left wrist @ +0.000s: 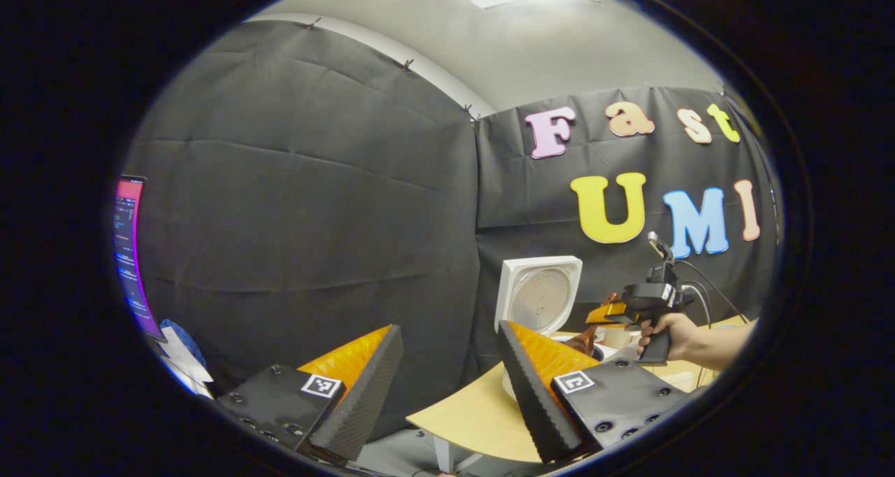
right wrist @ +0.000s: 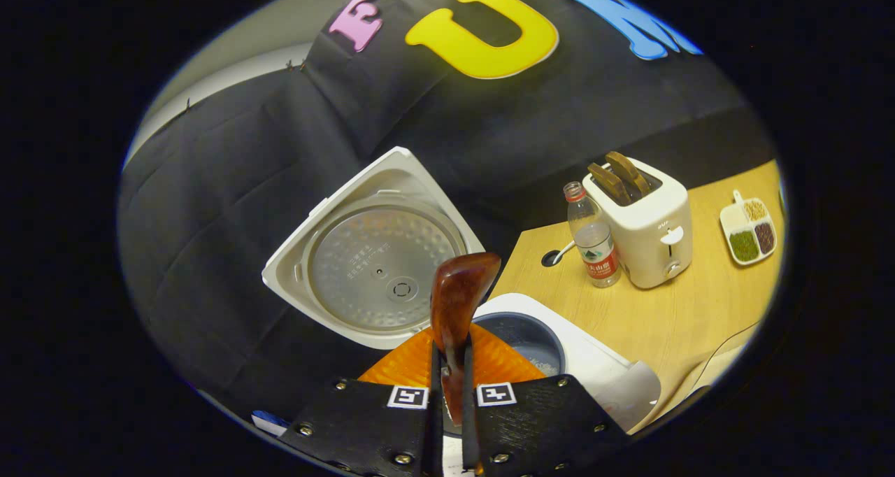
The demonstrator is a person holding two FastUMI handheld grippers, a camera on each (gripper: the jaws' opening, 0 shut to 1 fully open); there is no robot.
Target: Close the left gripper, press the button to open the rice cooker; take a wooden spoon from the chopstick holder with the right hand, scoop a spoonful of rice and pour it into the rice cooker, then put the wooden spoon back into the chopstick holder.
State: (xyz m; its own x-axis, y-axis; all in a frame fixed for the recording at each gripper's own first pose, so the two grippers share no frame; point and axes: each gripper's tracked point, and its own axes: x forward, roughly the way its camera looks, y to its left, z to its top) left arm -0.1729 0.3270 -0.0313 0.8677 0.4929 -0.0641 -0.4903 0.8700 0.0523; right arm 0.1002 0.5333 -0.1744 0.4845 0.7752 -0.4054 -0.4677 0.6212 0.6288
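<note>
The white rice cooker [right wrist: 615, 365] stands with its lid [right wrist: 377, 260] swung up, and the dark inner pot [right wrist: 521, 337] shows some pale grains. My right gripper [right wrist: 451, 365] is shut on the handle of a brown wooden spoon [right wrist: 458, 288], whose bowl stands up just in front of the pot. From the left gripper view, the raised lid [left wrist: 538, 295] is ahead, and a hand holds the right gripper [left wrist: 608, 315] with the spoon [left wrist: 584, 340] over the cooker. My left gripper [left wrist: 447, 393] hangs open off the table's left corner, holding nothing.
A white toaster [right wrist: 643, 218] with two slices, a water bottle [right wrist: 593, 243] and a small divided dish [right wrist: 748, 232] stand on the wooden table [right wrist: 671, 316] to the right. A lit monitor [left wrist: 129, 253] is at the far left. The table's near edge [left wrist: 475, 421] lies under my left gripper.
</note>
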